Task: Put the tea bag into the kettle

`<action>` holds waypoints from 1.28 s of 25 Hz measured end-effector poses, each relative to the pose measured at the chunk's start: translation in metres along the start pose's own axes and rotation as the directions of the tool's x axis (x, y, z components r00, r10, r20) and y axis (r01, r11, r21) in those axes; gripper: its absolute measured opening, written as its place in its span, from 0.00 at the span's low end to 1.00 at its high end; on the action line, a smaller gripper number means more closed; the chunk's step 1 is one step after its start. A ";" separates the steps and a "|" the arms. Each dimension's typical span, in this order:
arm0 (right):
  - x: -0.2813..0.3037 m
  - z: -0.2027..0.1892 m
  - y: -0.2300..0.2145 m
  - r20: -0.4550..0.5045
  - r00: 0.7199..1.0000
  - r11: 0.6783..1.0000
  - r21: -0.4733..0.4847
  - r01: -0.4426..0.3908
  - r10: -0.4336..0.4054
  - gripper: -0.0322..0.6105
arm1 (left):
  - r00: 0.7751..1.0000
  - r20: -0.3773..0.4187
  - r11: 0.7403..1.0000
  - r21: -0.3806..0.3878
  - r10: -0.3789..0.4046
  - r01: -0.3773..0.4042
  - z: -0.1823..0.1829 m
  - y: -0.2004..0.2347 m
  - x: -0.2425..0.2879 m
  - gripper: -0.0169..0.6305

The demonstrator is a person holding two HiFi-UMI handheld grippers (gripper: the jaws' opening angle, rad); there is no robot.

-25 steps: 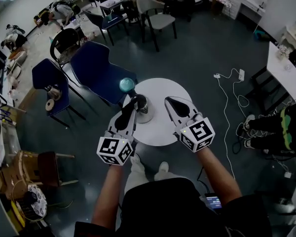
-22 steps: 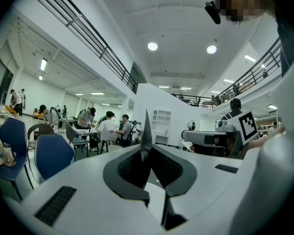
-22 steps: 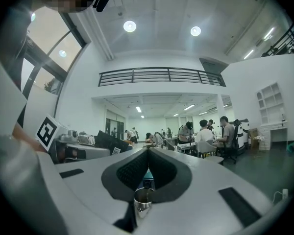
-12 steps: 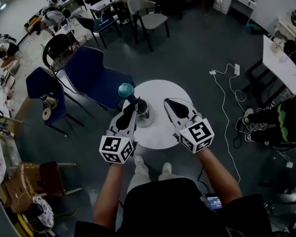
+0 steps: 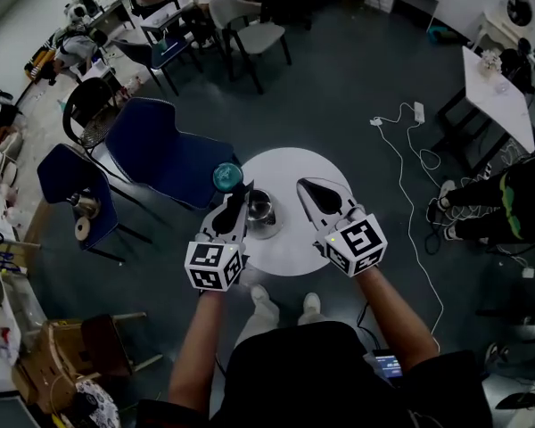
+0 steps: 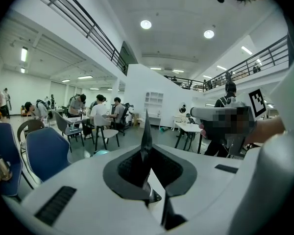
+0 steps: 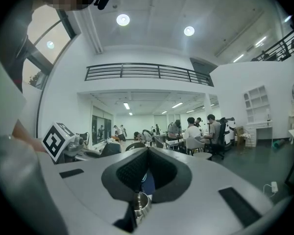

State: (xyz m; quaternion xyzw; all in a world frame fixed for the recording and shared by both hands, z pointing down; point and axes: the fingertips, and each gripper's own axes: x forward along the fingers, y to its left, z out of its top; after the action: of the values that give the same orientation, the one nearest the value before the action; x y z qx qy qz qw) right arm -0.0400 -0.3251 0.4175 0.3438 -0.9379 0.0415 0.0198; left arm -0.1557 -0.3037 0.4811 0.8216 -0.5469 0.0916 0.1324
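A steel kettle (image 5: 261, 212) stands open-topped on the left half of a small round white table (image 5: 290, 239). My left gripper (image 5: 242, 190) hovers just left of the kettle with its jaws closed to a thin line (image 6: 146, 131); nothing shows between them. A sliver of the kettle (image 6: 153, 196) peeks under its jaws. My right gripper (image 5: 305, 184) is held over the table's right half, shut, and apart from the kettle. Below its jaws (image 7: 147, 153) the kettle (image 7: 139, 204) shows. No tea bag is visible in any view.
A teal round object (image 5: 227, 177) sits past the table's left edge, by a blue chair (image 5: 169, 154). Another blue chair (image 5: 67, 176) stands farther left. A white cable and power strip (image 5: 416, 114) lie on the floor to the right. People sit at desks (image 5: 160, 7) behind.
The head camera has shifted, so the room slid in the frame. Both grippers stay in nearly the same places over the table, with their jaws unchanged.
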 end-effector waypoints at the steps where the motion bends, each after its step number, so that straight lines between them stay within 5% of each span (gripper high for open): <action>1: 0.002 0.000 -0.001 0.000 1.000 1.000 0.001 0.006 -0.006 0.08 | 1.000 -0.016 1.000 0.009 -0.007 0.007 -0.003 0.002 0.003 0.08; 14: 0.020 -0.013 0.001 -0.022 0.998 0.999 0.008 0.052 -0.052 0.08 | 0.959 -0.280 0.990 0.118 -0.036 0.071 -0.049 0.026 0.030 0.08; 32: 0.034 -0.034 -0.015 -0.050 0.993 0.993 0.031 0.112 -0.110 0.08 | 0.848 -0.528 0.959 0.217 -0.041 0.182 -0.093 0.037 0.066 0.08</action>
State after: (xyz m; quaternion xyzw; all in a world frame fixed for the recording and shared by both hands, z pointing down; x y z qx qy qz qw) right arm -0.0556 -0.3551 0.4547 0.3946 -0.9158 0.0646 0.0386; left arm -0.1648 -0.3458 0.5927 0.8071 -0.4252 0.3720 0.1715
